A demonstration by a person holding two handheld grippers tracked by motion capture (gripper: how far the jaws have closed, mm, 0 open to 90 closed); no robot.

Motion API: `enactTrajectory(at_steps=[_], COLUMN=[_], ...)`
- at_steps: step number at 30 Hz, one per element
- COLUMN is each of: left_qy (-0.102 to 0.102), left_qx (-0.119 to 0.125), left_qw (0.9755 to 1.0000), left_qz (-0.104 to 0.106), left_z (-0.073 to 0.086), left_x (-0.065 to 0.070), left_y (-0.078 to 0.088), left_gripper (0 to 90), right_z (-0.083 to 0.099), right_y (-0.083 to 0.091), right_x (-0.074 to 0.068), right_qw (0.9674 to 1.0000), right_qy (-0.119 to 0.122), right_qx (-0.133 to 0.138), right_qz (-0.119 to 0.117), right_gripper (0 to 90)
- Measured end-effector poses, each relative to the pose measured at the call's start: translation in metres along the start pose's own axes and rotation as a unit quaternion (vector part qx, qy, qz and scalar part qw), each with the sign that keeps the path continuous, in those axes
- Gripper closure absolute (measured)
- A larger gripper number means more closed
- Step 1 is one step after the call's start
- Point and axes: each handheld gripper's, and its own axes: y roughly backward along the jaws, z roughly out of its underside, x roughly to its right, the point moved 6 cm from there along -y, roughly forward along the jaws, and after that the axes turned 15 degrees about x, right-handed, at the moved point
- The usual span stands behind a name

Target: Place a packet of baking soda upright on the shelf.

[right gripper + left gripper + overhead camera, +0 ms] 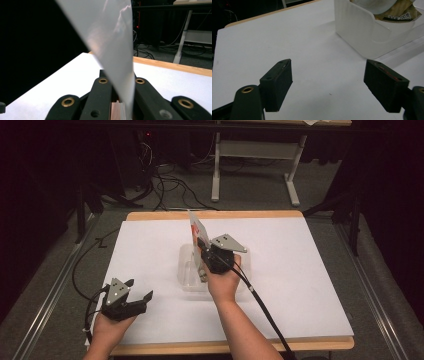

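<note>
My right gripper [202, 246] hovers over a clear plastic container [187, 272] in the middle of the white board. Its jaws are shut on a thin packet [196, 226], white and red on one face, which stands upright above the jaws. In the right gripper view the packet [112, 37] shows a plain silvery face rising from the closed right gripper [121, 83]. My left gripper [140, 288] rests low at the board's near left, open, with nothing between its pads [278, 82]. The left gripper view shows the container [359, 32] at upper right with a brownish printed packet [398, 13] inside it.
The white board [300, 270] covers a wooden table [215, 214]. Cables run from both grippers off the near edge. Beyond the table are a dark floor with loose cables [170, 185] and the white legs of another table [216, 175].
</note>
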Motion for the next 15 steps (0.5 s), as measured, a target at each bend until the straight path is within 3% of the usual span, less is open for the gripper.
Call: enactTrajectory(at_steps=[15], left_qy=[0.000], left_qx=[0.001], left_qw=[1.0000], left_qz=[0.002], left_z=[0.000], left_x=[0.000], left_y=[0.000], left_gripper=[23.2], right_z=[0.012], right_y=[-0.006], right_x=[-0.002], right_qw=[0.9999], right_qy=[0.007], right_qx=[-0.010], right_qz=[-0.002], right_gripper=[90.0])
